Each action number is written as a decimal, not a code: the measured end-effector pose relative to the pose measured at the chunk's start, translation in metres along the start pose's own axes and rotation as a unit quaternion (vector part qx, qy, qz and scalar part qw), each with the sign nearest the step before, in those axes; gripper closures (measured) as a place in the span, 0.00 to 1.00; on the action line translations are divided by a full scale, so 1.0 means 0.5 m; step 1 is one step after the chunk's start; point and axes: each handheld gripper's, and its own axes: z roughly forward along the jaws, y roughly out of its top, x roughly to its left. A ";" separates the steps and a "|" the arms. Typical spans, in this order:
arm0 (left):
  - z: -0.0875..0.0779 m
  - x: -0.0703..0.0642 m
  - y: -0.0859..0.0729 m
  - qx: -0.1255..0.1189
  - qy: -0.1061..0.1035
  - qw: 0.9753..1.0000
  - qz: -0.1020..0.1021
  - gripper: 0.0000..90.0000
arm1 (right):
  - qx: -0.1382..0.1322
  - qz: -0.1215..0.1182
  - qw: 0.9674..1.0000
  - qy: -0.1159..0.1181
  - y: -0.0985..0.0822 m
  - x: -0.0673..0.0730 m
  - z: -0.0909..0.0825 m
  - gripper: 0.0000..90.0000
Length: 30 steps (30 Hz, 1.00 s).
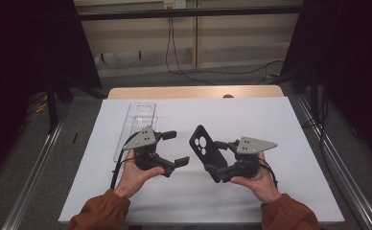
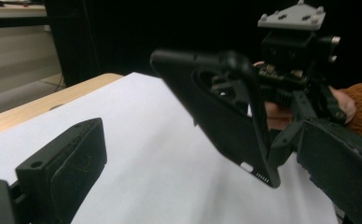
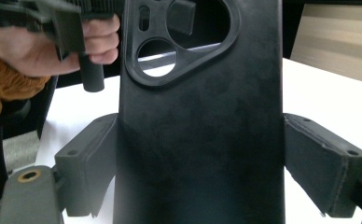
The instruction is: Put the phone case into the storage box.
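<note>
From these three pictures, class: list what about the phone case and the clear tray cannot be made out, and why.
- Phone case: bottom end cut off by the right gripper view's lower edge.
- Its inner side: faces away in the high view.
- Clear tray: near end hidden behind the left gripper; contents too faint, high view.

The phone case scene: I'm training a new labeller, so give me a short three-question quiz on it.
1. True or false: the right gripper holds the black phone case clamped between its jaws.
2. What is the state of the left gripper? A) shut on the case B) open, holding nothing C) shut on the clear tray
3. Name the transparent thing lying on the white sheet behind the left gripper.

Key:
1. True; in the right gripper view both pads press on the case's sides.
2. B; its jaws stand apart with nothing between them.
3. A clear plastic packaging tray.
</note>
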 end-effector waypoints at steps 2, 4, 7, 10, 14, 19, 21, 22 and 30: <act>0.001 0.000 0.000 0.012 -0.008 1.000 0.010 0.02 | 0.001 0.000 1.000 0.001 -0.003 0.002 0.003 0.16; -0.001 0.000 0.002 0.016 -0.011 1.000 0.015 0.02 | 0.005 -0.002 1.000 0.008 -0.005 0.004 0.006 0.16; -0.003 0.005 0.008 0.024 -0.022 0.999 0.018 0.02 | 0.002 0.004 1.000 0.018 -0.006 0.005 0.010 0.16; -0.003 0.012 0.010 0.025 -0.030 0.999 0.015 0.02 | 0.005 0.001 1.000 0.027 -0.006 0.008 0.011 0.16; 0.002 0.016 0.008 0.036 -0.042 0.998 0.017 0.04 | 0.006 0.000 0.999 0.037 -0.007 0.012 0.012 0.16; 0.008 0.020 0.012 0.044 -0.051 0.998 0.021 0.04 | 0.010 -0.003 0.999 0.049 -0.008 0.015 0.015 0.16; 0.012 0.023 0.016 0.047 -0.058 0.997 0.024 0.03 | 0.012 -0.005 0.998 0.053 -0.008 0.016 0.016 0.16; 0.013 0.024 0.018 0.046 -0.061 0.997 0.025 0.03 | 0.012 -0.004 0.998 0.055 -0.009 0.016 0.016 0.16; 0.024 0.027 0.017 0.040 -0.082 0.996 0.025 0.03 | 0.015 0.000 0.998 0.067 -0.011 0.013 0.018 0.16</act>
